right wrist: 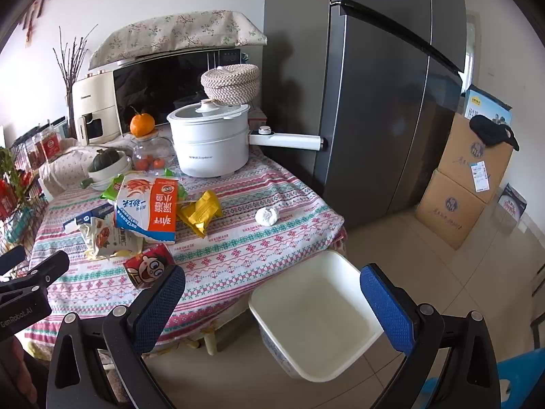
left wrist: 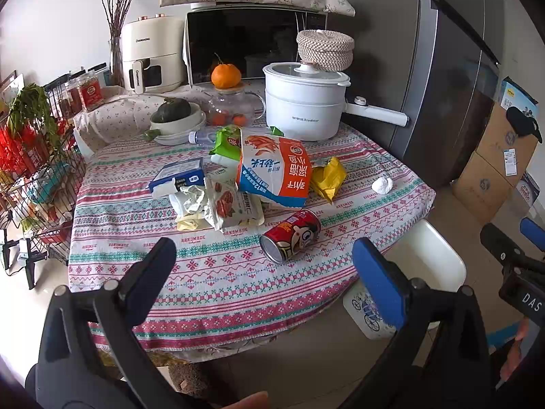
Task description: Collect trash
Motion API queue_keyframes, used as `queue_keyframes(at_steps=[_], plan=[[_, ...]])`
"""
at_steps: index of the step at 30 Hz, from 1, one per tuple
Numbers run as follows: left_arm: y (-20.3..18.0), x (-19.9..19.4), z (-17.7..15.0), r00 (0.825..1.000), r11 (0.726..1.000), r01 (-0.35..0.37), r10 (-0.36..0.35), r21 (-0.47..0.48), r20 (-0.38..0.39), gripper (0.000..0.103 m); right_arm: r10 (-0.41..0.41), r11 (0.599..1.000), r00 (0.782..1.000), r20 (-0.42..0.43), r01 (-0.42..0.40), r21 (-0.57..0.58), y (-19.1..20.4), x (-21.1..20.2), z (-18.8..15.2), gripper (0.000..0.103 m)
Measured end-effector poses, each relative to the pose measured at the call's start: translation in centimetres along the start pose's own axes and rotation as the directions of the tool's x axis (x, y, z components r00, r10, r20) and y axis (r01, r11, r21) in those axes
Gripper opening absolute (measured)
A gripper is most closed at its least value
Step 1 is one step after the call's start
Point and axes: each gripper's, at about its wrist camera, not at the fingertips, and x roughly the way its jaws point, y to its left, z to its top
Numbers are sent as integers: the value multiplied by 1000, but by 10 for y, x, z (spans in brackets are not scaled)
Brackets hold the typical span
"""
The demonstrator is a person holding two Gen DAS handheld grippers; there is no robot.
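Observation:
Trash lies on the patterned tablecloth (left wrist: 211, 272): a red can (left wrist: 291, 237) on its side, a large white-and-orange bag (left wrist: 276, 170), a yellow wrapper (left wrist: 327, 178), a white paper ball (left wrist: 382, 184), a nut packet (left wrist: 231, 206), crumpled paper (left wrist: 192, 201), a blue-white box (left wrist: 177, 175) and a green wrapper (left wrist: 226, 139). A white bin (right wrist: 316, 313) stands on the floor by the table's near right corner. My left gripper (left wrist: 265, 272) is open and empty before the can. My right gripper (right wrist: 272, 303) is open and empty above the bin; the can (right wrist: 150, 266) is at its left finger.
A white electric pot (left wrist: 303, 102), a glass jar with an orange on top (left wrist: 226, 75), a bowl with a squash (left wrist: 175, 116), a microwave (left wrist: 252, 44) and an air fryer (left wrist: 150, 58) stand at the back. A wire rack (left wrist: 37, 177) is left, a fridge (right wrist: 374, 85) and cardboard boxes (right wrist: 460, 184) right.

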Motion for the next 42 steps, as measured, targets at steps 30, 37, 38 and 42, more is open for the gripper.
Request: queue_keyframes(at_steps=[30,37,38,42], plan=[[-3,0,1,1000,1000,8,-8,-3,3,103,2,1000,1000,-9,-2,-5,2,2,0,103],[-3,0,2,1000,1000,12,-12,-5,4,103,2,1000,1000,-10,-2,-6,2,3,0,103],[-1,-1,2,1000,1000,14,-14,-6,4,103,2,1000,1000,-11,-2,-7,2,3,0,103],[-1,-1,2,1000,1000,16,-16,-7,3,103,2,1000,1000,-11,-2,-6,3,4,-1,103]])
